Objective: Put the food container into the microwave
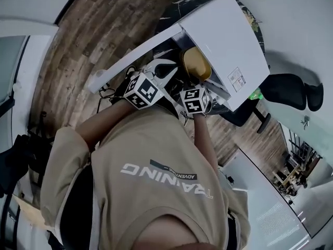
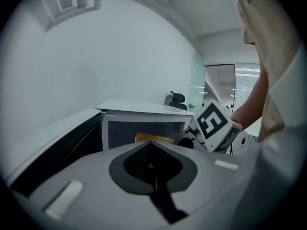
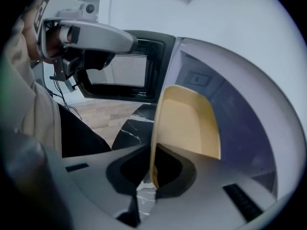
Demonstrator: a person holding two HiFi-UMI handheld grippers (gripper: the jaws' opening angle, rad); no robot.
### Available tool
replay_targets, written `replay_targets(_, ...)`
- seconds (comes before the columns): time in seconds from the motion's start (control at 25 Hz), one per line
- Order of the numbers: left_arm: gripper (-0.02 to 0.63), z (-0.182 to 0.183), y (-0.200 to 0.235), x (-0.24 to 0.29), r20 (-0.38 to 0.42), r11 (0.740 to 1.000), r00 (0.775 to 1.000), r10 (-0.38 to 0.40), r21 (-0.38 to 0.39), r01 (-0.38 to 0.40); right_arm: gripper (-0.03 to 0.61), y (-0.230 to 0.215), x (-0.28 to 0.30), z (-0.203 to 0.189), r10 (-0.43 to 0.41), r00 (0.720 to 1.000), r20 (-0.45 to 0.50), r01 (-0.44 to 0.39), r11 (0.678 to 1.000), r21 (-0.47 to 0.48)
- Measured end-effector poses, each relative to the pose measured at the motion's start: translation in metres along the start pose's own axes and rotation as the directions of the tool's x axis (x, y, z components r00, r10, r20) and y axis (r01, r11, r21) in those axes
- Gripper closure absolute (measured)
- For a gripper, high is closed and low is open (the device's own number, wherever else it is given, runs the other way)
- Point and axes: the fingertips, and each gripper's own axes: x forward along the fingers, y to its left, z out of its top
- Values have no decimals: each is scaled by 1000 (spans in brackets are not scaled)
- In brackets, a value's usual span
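Right tool (image 3: pixel 151 171) is pinching the rim of the yellow food container (image 3: pixel 188 123), low in the centre of the right gripper view. The container sits right at the mouth of the white microwave (image 1: pixel 223 40). The microwave door (image 3: pixel 125 68) stands open at upper left. Left tool (image 2: pixel 152 164) is pressed together on nothing, lower centre of its view, facing the oven. The black marble table (image 3: pixel 128 128) shows beneath.

Your tan shirt (image 1: pixel 156 155) with white letters, a brown wood floor (image 1: pixel 93 30), a black counter (image 3: pixel 128 126) with white veins, a black chair (image 1: pixel 291 90) by the white wall (image 1: pixel 302 20), thin black wires (image 1: pixel 104 94)
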Motion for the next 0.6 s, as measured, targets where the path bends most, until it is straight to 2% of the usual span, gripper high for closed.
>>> replay_targets(0.12, 623, -5, -2, 3, -18, 1000, 1000, -13, 12, 13, 557, -11, 9, 4, -22, 1000, 9, 22, 999, -40)
replay_targets(0.32, 623, -3, -9, 1, -27, 1000, 999, 22, -8, -22, 557, -27, 18, 4, -91, 996, 10, 91, 983, -161)
replay_targets(0.48, 623, 3, -10, 3, -16, 999, 999, 42, -4, -42, 557, -42, 30, 5, -131, 991, 13, 131, 973, -190)
replay_targets(0.6, 623, 9, -8, 2, -11, 998, 998, 64, -12, -64, 557, -57, 37, 9, -143, 990, 13, 143, 974, -178)
